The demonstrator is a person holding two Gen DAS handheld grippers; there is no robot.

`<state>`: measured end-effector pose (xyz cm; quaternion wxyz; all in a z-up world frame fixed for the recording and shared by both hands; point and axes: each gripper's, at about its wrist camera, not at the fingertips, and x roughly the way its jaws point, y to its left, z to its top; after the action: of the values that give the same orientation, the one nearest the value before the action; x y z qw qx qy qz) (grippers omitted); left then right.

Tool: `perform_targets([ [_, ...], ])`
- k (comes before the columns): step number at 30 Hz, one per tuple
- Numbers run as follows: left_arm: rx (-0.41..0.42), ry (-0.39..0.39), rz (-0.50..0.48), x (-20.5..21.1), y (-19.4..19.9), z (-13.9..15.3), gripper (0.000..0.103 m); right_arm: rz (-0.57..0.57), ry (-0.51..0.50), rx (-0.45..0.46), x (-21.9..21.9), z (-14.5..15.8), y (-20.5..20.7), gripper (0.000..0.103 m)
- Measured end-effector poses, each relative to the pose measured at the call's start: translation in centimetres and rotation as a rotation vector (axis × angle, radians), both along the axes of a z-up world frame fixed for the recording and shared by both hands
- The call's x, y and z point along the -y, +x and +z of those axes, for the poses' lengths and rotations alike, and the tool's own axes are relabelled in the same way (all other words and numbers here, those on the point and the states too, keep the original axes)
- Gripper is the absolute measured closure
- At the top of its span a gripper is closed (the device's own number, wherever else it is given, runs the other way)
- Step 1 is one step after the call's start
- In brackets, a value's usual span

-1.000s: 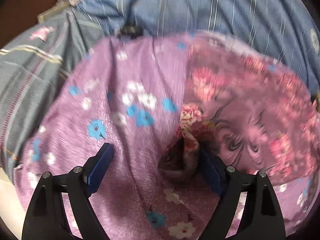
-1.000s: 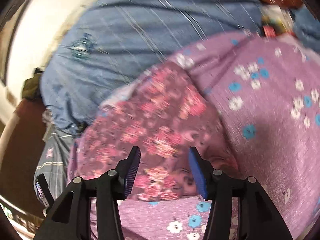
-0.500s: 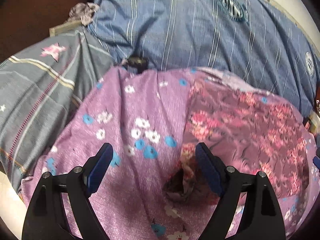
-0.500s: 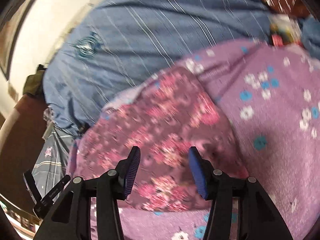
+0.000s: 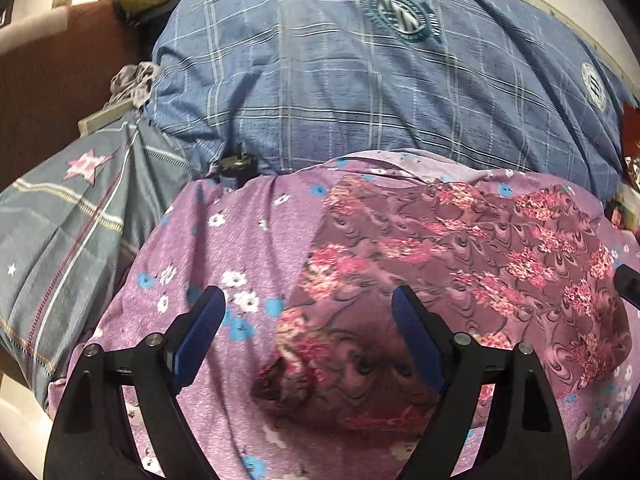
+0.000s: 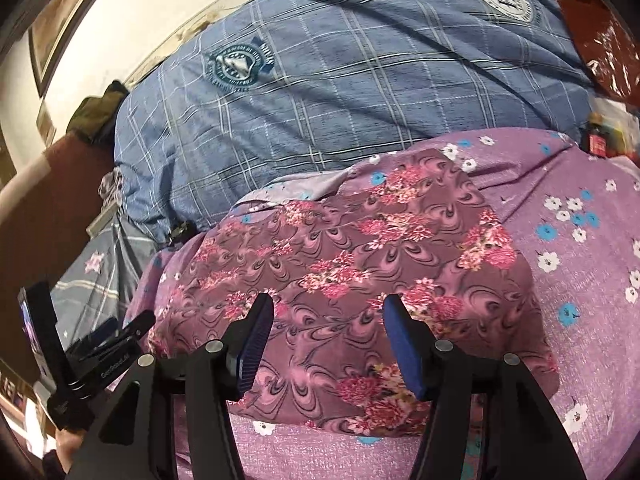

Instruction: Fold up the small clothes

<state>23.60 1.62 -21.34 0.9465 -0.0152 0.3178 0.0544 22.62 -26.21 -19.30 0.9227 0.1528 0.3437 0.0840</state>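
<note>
A small maroon garment point(image 5: 460, 248) with pink flowers lies folded on a purple flowered sheet point(image 5: 224, 248). My left gripper point(image 5: 306, 300) hovers open over the garment's near left end, which bunches into a rounded fold below it, and nothing is between its fingers. In the right wrist view the same garment point(image 6: 360, 248) spreads flat, and my right gripper point(image 6: 328, 306) hangs above its near edge with its jaws opening and nothing gripped. The left gripper point(image 6: 80, 360) shows at the lower left there. A tip of the right gripper point(image 5: 626, 280) shows at the right edge of the left view.
A big blue checked pillow point(image 5: 360, 80) with round badges lies right behind the sheet. A grey striped cloth point(image 5: 60, 220) with a pink star lies to the left, before a brown headboard point(image 5: 48, 80). A red packet point(image 6: 600, 40) and small items sit at the far right.
Both grippers have drawn back and risen from the garment, so more of the pillow shows. The right jaws stand a little wider. The garment's left end has settled into a fold.
</note>
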Motion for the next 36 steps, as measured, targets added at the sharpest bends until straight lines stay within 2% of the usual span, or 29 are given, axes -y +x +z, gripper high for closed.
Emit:
perform_targets([
  [29, -0.019, 0.050, -0.052, 3.8, 0.6, -0.7, 0.015, 0.006, 0.002, -0.035, 0.6, -1.1, 0.5, 0.044],
  [36, -0.087, 0.082, -0.067, 4.5, 1.6, -2.0, 0.015, -0.015, -0.008, -0.059, 0.8, -1.6, 0.7, 0.044],
])
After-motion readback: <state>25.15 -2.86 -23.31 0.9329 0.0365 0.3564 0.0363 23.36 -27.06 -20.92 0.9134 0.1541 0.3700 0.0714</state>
